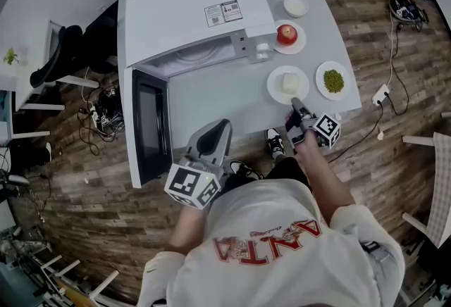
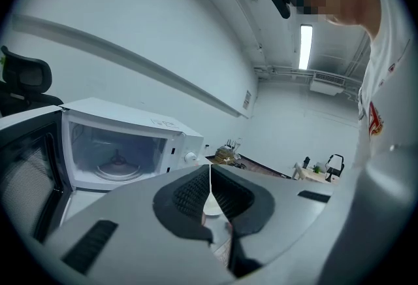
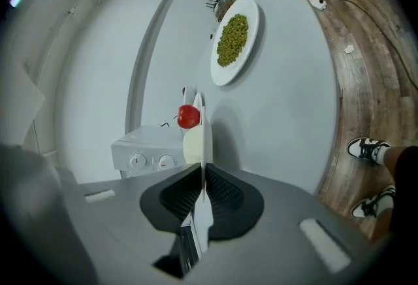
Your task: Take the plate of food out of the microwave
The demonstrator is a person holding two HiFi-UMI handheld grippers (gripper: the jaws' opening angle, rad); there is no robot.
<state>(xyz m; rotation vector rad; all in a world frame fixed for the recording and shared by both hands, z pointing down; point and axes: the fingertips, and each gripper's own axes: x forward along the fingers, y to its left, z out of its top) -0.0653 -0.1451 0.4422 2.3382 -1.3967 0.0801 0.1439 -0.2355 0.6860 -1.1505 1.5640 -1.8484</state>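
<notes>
Plate (image 1: 276,77): white and round; we see a pale block of food (image 1: 289,83) on it.
Plate's place: outside the microwave (image 1: 190,17), near its control-panel corner, lying level.
Plate's hold: we see its near rim pinched in the right gripper (image 1: 294,103).
Microwave: white, door (image 1: 149,126) swung wide open.
Cavity: we see the glass turntable (image 2: 117,169) on its floor.

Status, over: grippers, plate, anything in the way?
Left gripper shut, empty. Right gripper shut on plate of food, at rim. Plate outside microwave, over table. Nearby: apple plate.
</notes>
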